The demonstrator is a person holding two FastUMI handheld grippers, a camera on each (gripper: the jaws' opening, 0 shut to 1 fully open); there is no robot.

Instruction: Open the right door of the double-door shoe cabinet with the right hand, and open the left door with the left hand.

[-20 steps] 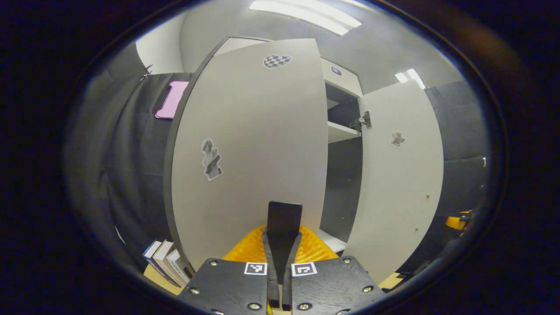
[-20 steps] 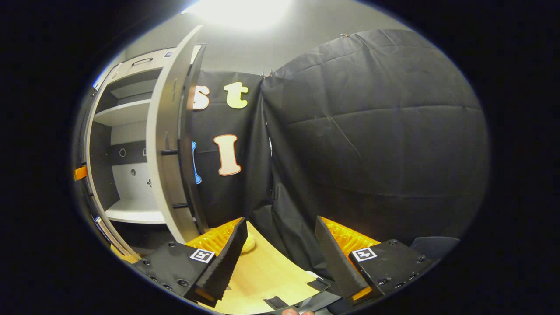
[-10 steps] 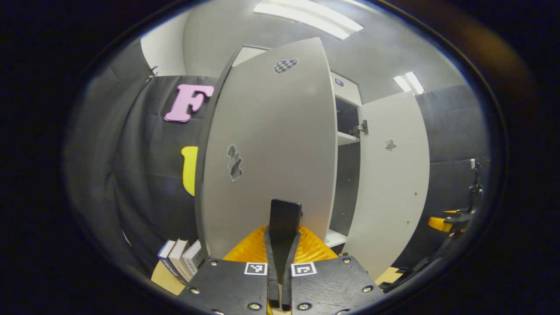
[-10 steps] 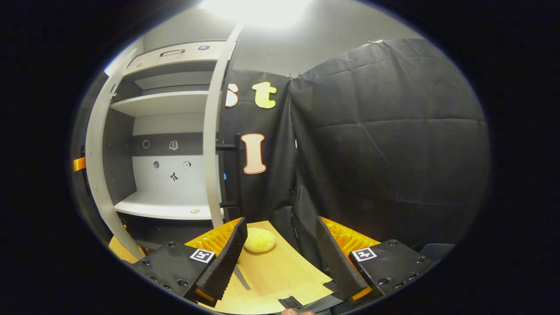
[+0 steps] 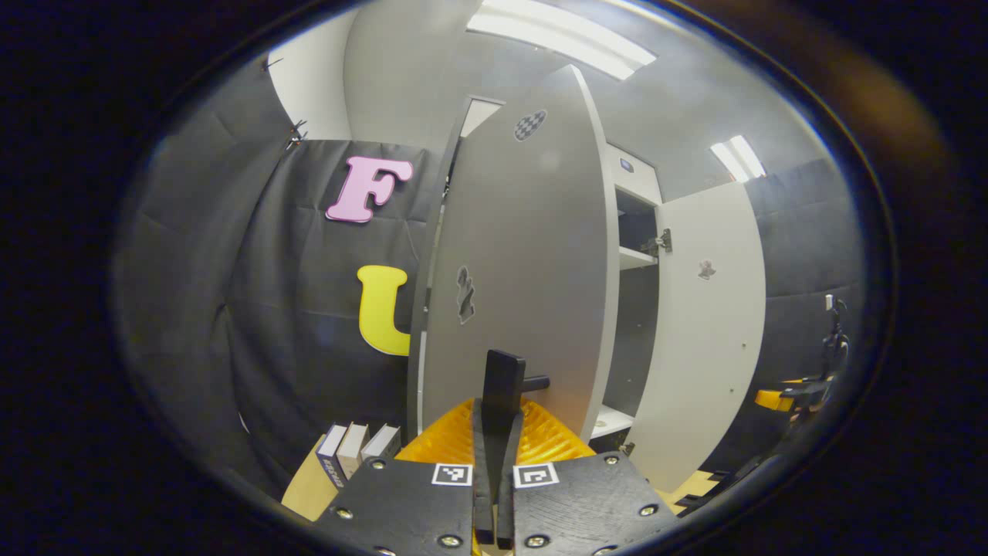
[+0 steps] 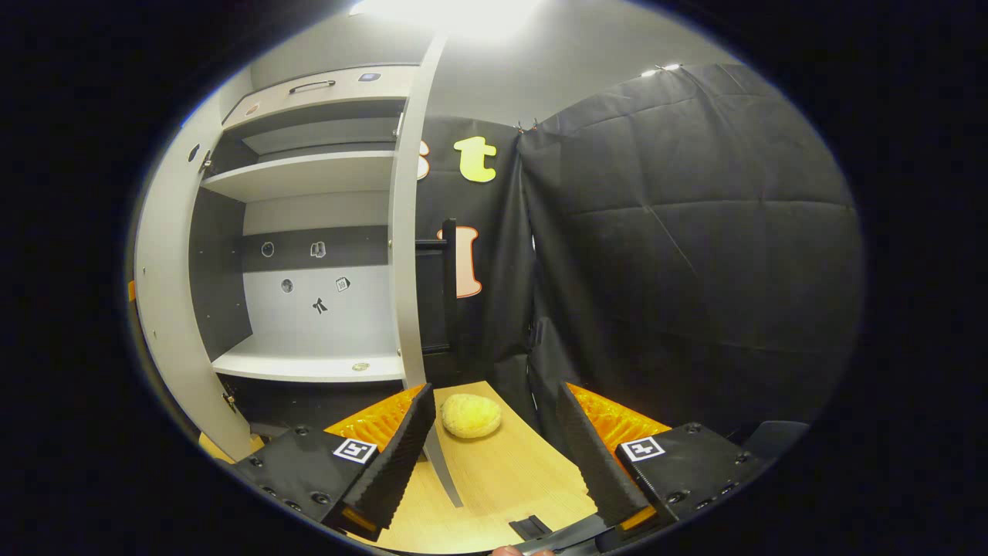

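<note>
— Where are the doors?

— Both stand swung out from the cabinet (image 6: 309, 208). The left door (image 5: 525, 262) is right ahead of the left gripper (image 5: 500, 386), the right door (image 5: 706, 324) beyond it.

— And the fingers?

— The left gripper's are pressed together at the door's black handle (image 5: 534, 382); whether they pinch it, I cannot tell. The right gripper (image 6: 494, 432) is spread apart over the wooden floor (image 6: 494, 479), near a yellow sponge (image 6: 471, 415).

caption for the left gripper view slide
Left gripper shut on the left door's handle, door swung wide open.
</note>
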